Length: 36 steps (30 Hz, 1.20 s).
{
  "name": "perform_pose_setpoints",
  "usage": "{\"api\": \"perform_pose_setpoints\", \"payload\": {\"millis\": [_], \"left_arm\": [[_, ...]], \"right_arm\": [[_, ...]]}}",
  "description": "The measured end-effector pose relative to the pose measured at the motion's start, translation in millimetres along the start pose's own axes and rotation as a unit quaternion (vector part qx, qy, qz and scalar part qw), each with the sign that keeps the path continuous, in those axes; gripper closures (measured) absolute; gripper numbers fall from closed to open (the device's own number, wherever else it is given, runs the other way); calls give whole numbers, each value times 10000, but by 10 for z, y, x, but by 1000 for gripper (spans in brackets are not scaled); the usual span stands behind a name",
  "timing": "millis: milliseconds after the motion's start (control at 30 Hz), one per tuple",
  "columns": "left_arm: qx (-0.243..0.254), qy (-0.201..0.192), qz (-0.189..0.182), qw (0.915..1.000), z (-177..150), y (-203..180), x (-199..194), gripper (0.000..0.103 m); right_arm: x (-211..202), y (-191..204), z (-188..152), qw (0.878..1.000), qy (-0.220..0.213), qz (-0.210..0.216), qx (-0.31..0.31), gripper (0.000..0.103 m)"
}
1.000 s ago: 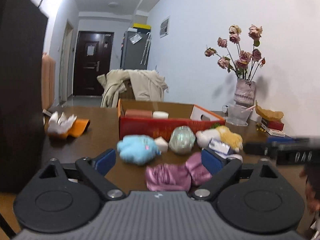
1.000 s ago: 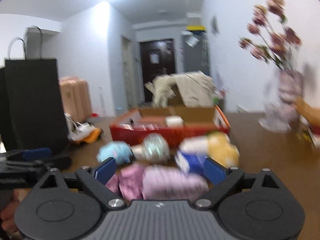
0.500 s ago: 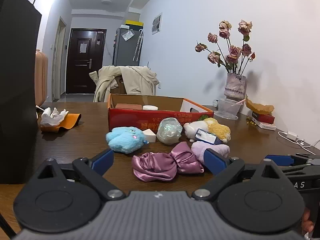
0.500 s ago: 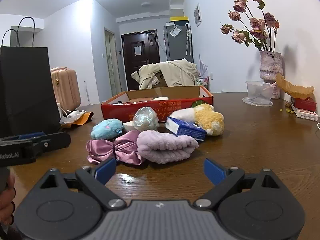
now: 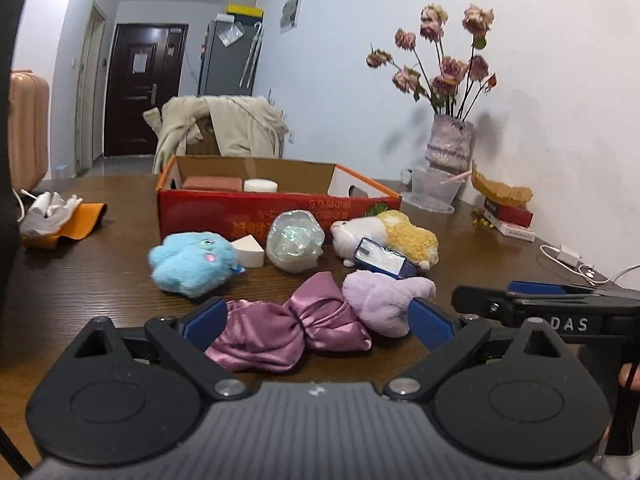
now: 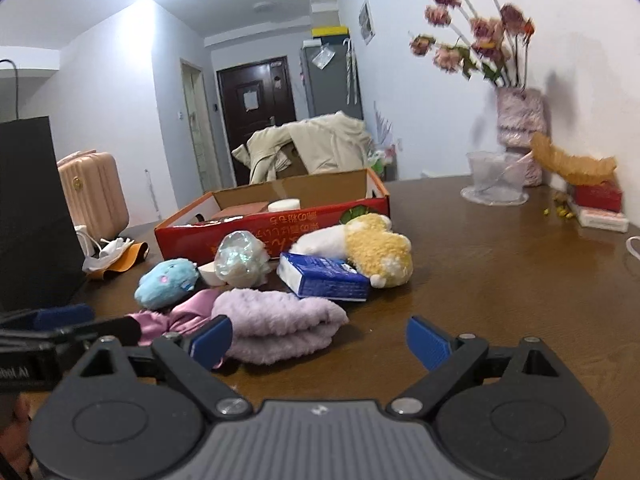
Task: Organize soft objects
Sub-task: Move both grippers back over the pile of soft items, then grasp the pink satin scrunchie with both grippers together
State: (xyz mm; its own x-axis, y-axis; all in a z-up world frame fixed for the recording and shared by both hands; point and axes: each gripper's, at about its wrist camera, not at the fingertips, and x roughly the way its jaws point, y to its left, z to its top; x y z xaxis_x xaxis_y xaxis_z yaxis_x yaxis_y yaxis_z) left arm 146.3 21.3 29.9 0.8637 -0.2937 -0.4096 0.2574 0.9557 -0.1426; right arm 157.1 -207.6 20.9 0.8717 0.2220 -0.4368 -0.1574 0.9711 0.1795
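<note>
Soft things lie on the brown table in front of a red cardboard box: a blue plush, a pearly ball, a white-and-yellow plush, a blue tissue pack, a pink satin scrunchie and a lilac fluffy cloth. My left gripper is open, its fingers either side of the scrunchie. My right gripper is open and empty, just short of the lilac cloth; its left pad overlaps it.
A black paper bag stands at the left. A vase of dried roses, a clear cup, small boxes and a white charger cable lie at the right. A white glove on orange cloth lies far left.
Both grippers have moved closer to the pile; the scrunchie now sits between the left fingers. The right gripper has swung left toward the lilac cloth.
</note>
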Motion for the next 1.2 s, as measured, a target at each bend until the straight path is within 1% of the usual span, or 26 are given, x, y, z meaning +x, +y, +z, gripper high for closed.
{"api": "perform_pose_setpoints", "payload": {"millis": [33,100,133,233,300,333,367,400,433,500,533,567,600,633,667,700,767,833,867,900,933,1000,1067,1167,1200], "left_arm": [[-65,24,-69,10000,36,-5,48,10],[-177,121,-227,9995,105,-19,124,28],[-169,150,-256,9994,139,-39,168,32],[-112,46,94,9999,203,-17,214,33],[-85,73,248,9996,217,89,235,28],[-77,120,327,9994,210,148,248,27],[-86,168,421,9989,198,207,263,26],[-139,232,517,9983,171,283,279,24],[-224,302,523,9979,146,354,290,24],[-488,473,445,9967,108,483,341,25],[-651,529,295,9960,92,546,365,25],[-858,581,81,9946,80,614,390,31],[-1031,618,-35,9927,64,660,409,44],[-1185,663,-146,9906,50,718,437,51],[-1252,703,-181,9895,46,748,467,64],[-1316,765,-261,9880,35,781,491,65],[-1403,757,-369,9865,29,820,498,65],[-1380,780,-430,9864,24,824,515,66],[-1399,781,-476,9859,14,836,522,70],[-1442,779,-532,9850,6,849,528,75],[-1501,781,-568,9839,-1,866,525,76],[-1456,746,-532,9851,8,840,469,82],[-1305,626,-555,9879,31,767,343,84],[-1174,393,-582,9906,100,673,66,84],[-1113,249,-594,9917,158,640,-58,84]], "right_arm": [[62,-37,33,9999,49,89,75,12],[201,-111,104,9992,158,270,252,13],[278,-144,143,9985,223,365,347,15],[490,-206,250,9956,429,562,613,26],[551,-141,287,9966,389,597,407,33],[555,-88,298,9967,316,696,274,36],[551,-45,306,9959,258,853,184,46],[550,8,311,9938,226,1083,102,53],[566,59,315,9908,273,1323,64,56],[648,199,312,9808,472,1891,6,66],[701,282,297,9761,566,2095,-50,67],[755,359,280,9739,662,2169,-131,68],[827,439,260,9746,802,2075,-254,70],[907,499,245,9764,1014,1870,-377,70],[985,526,224,9778,1253,1616,-452,69],[1026,508,211,9783,1328,1545,-374,66],[1024,456,223,9777,1346,1599,-184,66],[1017,478,219,9785,1325,1565,-200,65],[1032,497,203,9786,1336,1550,-218,65],[1055,515,185,9787,1327,1551,-238,66],[1071,521,176,9792,1294,1550,-205,66],[1041,471,160,9771,1279,1700,-83,80],[954,496,167,9772,1210,1743,-80,92],[683,545,214,9780,926,1866,-133,94],[571,562,249,9780,769,1932,-150,94]]}}
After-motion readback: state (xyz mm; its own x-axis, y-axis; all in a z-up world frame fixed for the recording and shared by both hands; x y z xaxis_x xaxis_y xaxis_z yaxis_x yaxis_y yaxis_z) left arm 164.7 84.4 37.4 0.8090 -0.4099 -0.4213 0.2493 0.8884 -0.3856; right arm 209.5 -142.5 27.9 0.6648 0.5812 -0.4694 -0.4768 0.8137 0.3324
